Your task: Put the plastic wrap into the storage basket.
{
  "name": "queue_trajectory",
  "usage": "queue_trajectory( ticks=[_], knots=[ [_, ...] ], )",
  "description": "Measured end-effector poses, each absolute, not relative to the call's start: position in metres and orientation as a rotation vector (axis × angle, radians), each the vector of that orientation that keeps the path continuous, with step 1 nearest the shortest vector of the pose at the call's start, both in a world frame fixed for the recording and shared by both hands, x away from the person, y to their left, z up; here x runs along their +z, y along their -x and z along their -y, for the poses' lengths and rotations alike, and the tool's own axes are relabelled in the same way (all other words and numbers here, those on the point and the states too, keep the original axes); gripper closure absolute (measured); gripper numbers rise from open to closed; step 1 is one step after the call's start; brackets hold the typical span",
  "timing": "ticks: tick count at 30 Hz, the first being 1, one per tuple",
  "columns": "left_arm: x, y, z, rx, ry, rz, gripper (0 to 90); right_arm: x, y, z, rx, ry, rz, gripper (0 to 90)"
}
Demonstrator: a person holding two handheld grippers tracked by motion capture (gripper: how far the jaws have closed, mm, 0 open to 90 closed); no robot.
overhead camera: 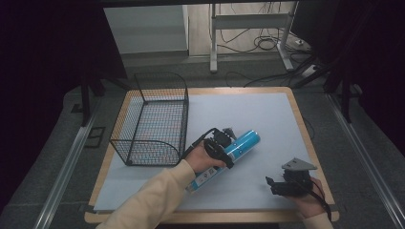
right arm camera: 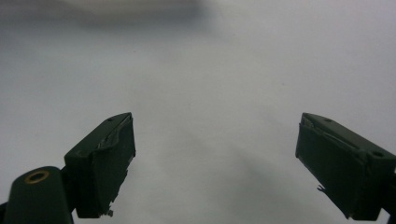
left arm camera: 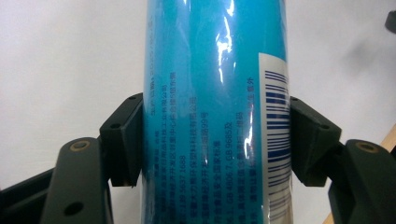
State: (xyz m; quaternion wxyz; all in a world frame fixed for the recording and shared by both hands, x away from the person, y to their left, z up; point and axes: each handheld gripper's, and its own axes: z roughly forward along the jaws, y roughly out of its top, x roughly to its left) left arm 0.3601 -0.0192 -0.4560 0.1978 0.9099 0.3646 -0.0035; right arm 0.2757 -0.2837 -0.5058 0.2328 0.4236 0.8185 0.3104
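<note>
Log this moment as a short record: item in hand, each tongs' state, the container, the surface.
item: blue tube, lying on the table
left tongs: shut on the blue tube, pads on both sides
right tongs: open, nothing between the jaws, over bare white surface
container: black wire basket, left of the tube, nothing inside
surface: white sheet on wooden table

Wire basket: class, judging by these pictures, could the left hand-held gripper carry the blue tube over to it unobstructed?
Probably yes: the left hand-held gripper is shut on the blue tube, and bare mat lies between it and the open-topped wire basket.
</note>
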Motion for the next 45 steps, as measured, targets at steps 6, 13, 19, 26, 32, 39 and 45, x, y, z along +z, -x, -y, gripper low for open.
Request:
queue_trajectory(
  ticks=[6,13,19,26,32,39,45],
  knots=[
    [-0.446,-0.361,0.014,-0.002,-2.525,-1.021,31.2,-0.506,-0.276,0.284,0.855,-1.167,-2.246,12.3],
    [-0.437,-0.363,0.009,0.014,-2.513,-1.007,31.1,-0.505,-0.276,0.284,0.844,-1.149,-2.245,12.3],
    [-0.428,-0.366,0.000,0.025,-2.479,-1.017,31.2,-0.505,-0.276,0.284,0.840,-1.160,-2.237,12.5],
    [-0.415,-0.370,-0.006,0.040,-2.448,-1.032,31.2,-0.508,-0.277,0.279,0.829,-1.162,-2.252,12.5],
    [-0.409,-0.373,-0.007,0.050,-2.442,-1.036,31.2,-0.507,-0.276,0.280,0.839,-1.160,-2.246,12.5],
    [-0.403,-0.379,-0.006,0.061,-2.437,-1.041,31.2,-0.506,-0.276,0.281,0.842,-1.158,-2.247,12.5],
    [-0.397,-0.386,-0.005,0.070,-2.431,-1.054,31.2,-0.506,-0.276,0.281,0.841,-1.161,-2.244,12.5]
  ],
)
